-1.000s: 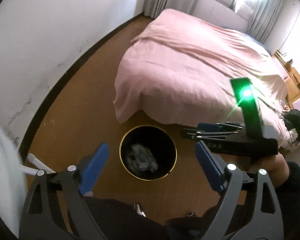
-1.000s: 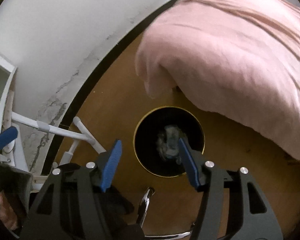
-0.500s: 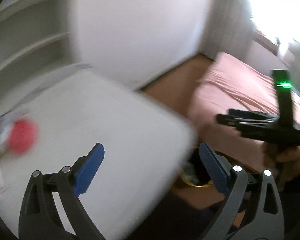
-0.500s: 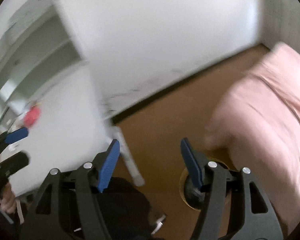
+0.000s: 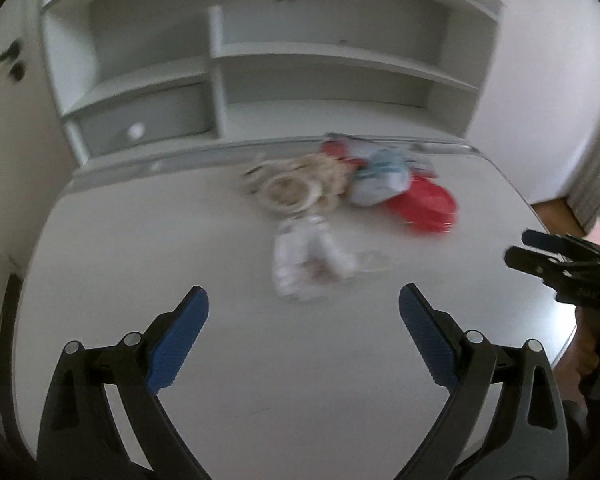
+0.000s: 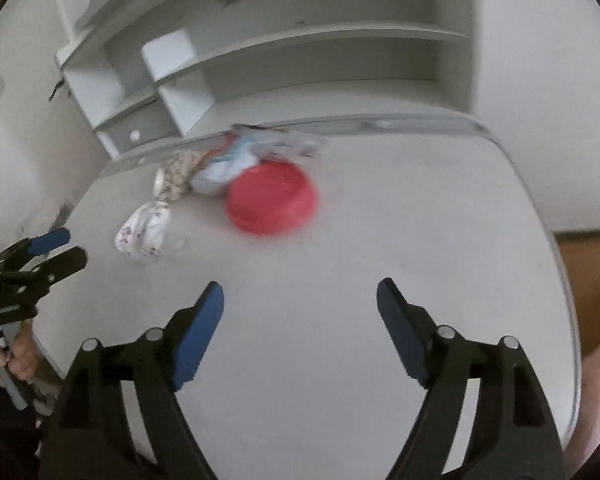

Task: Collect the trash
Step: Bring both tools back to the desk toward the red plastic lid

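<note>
Left wrist view first: left gripper (image 5: pixel 300 312) hangs over the white desk (image 5: pixel 260 380), jaws spread wide, nothing between them. The trash sits in a clump further back toward the shelf unit (image 5: pixel 260 52): a crumpled white wrapper (image 5: pixel 304 260) nearest the gripper, behind it a coiled beige bundle (image 5: pixel 296 184), a pale blue packet (image 5: pixel 380 176) and a red lid (image 5: pixel 424 204). So four pieces, I think, though it's pretty blurry. Nothing lies between the jaws and the wrapper. One small drawer with a white knob (image 5: pixel 135 131) sits in the shelf unit, left of the trash. No writing readable anywhere.

Right wrist view: right gripper (image 6: pixel 300 300) is also over the desk, its jaws have just been opening, nothing in them. The lid is the closest piece, just beyond the jaws, wrapper off to its left. The left gripper pokes in at the left edge.
</note>
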